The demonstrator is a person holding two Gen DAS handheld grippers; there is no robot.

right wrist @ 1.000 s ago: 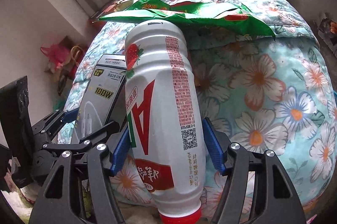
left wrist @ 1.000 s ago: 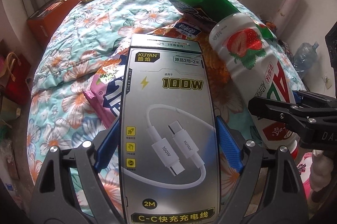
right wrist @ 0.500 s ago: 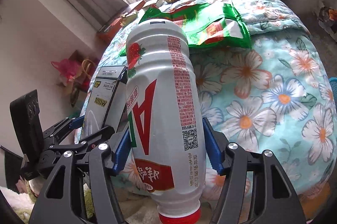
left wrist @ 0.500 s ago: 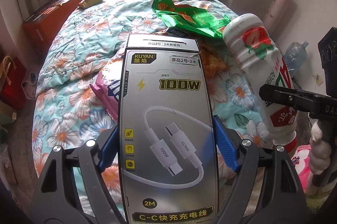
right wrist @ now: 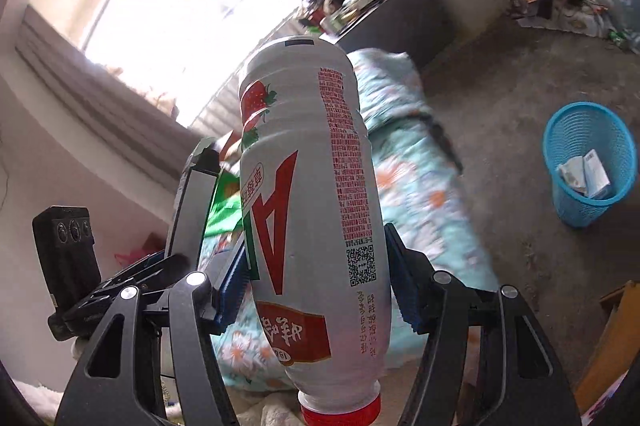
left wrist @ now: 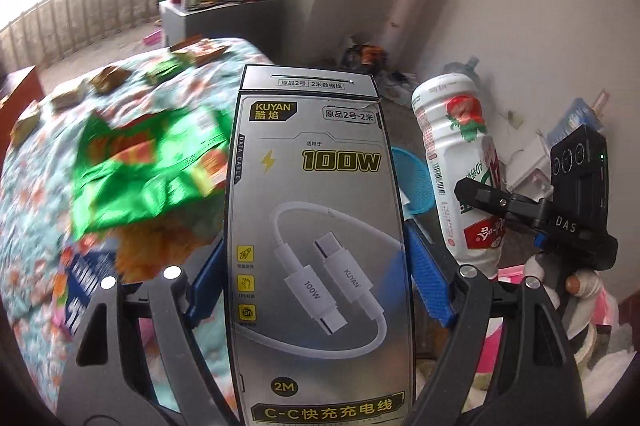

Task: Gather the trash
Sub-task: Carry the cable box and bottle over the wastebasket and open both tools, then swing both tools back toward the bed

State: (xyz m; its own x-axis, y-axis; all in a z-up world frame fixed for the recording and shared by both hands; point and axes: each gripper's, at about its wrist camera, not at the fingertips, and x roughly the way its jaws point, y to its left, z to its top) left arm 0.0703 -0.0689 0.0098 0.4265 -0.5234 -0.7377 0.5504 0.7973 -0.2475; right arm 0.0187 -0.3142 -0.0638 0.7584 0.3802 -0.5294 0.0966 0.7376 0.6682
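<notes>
My left gripper [left wrist: 316,274] is shut on a silver cable box [left wrist: 316,226] printed "100W", held upright above the bed. My right gripper [right wrist: 316,290] is shut on a white strawberry drink bottle [right wrist: 312,193], red cap toward me. The bottle also shows in the left wrist view [left wrist: 460,161], right of the box, and the box edge shows in the right wrist view [right wrist: 192,201], left of the bottle. A blue mesh trash basket [right wrist: 588,165] stands on the floor at right with some paper trash inside; its rim peeks out behind the box [left wrist: 412,181].
The floral bed [left wrist: 36,209] carries a green snack bag [left wrist: 148,165] and several small wrappers [left wrist: 108,77]. A cluttered cabinet [left wrist: 216,13] stands by the window. Litter lies along the wall [right wrist: 560,5]. A wooden piece [right wrist: 616,338] is at lower right.
Both grippers swung right, away from the bed toward the floor. The blue trash basket came into view. The box and the bottle stay gripped.
</notes>
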